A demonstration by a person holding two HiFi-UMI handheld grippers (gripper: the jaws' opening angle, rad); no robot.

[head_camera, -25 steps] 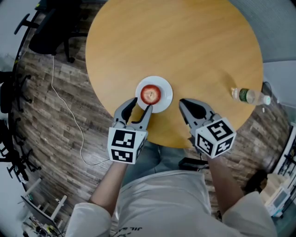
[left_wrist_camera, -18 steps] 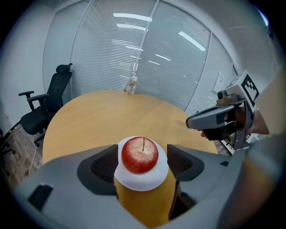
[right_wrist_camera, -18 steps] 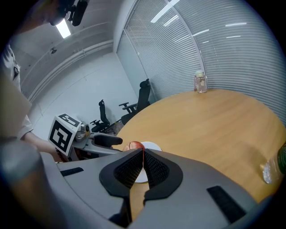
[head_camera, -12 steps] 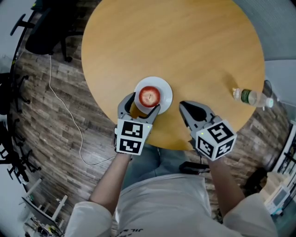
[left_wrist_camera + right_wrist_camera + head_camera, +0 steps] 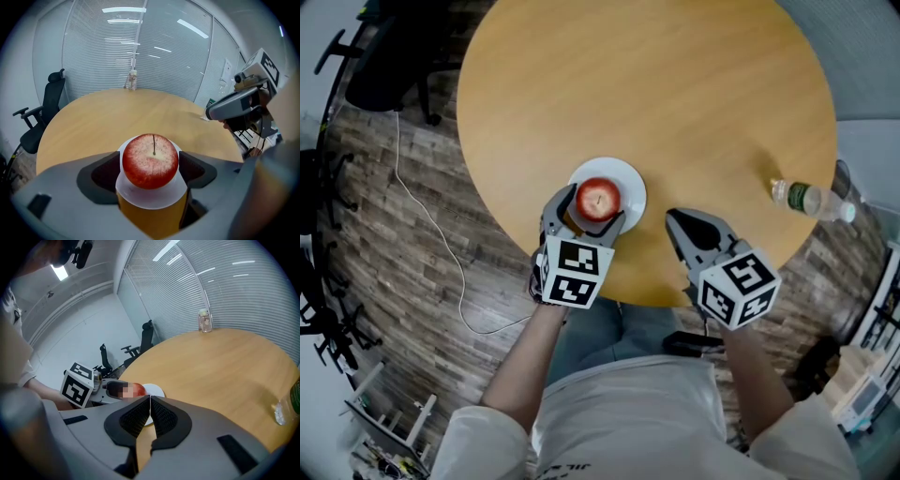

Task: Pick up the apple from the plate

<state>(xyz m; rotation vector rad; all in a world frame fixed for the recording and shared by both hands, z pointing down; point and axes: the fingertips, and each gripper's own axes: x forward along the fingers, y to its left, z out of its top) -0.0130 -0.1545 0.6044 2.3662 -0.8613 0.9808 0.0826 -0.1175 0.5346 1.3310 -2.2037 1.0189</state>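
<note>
Red apple [image 5: 598,199] resting stem up in the middle of the small white plate [image 5: 633,183], near the desk [image 5: 675,84] edge closest to the person. Left gripper [image 5: 584,214] brought in low over the near rim of the plate. Jaws opening and spread wide to either side of the apple, dark pads level with its widest part but not seen pressing. Nothing gripped yet. Right gripper [image 5: 150,409] clenched, pads together and empty, parked to the right of the plate, off its rim. Water bottle [image 5: 811,197] well to the right of the plate, out of the way.

Probably firm and fairly weighty for its size, with smooth waxy skin, so apt to slip or roll out of a pinch set too high or too low. Skin and flesh prone to bruising under a hard squeeze, so close only until secure. Best taken across the widest part, pads on opposite flanks, stem pointing up between them. Light, glossy plate underneath, liable to slide or tip if caught by a jaw. Safest lifted straight up, clear of the rim.
</note>
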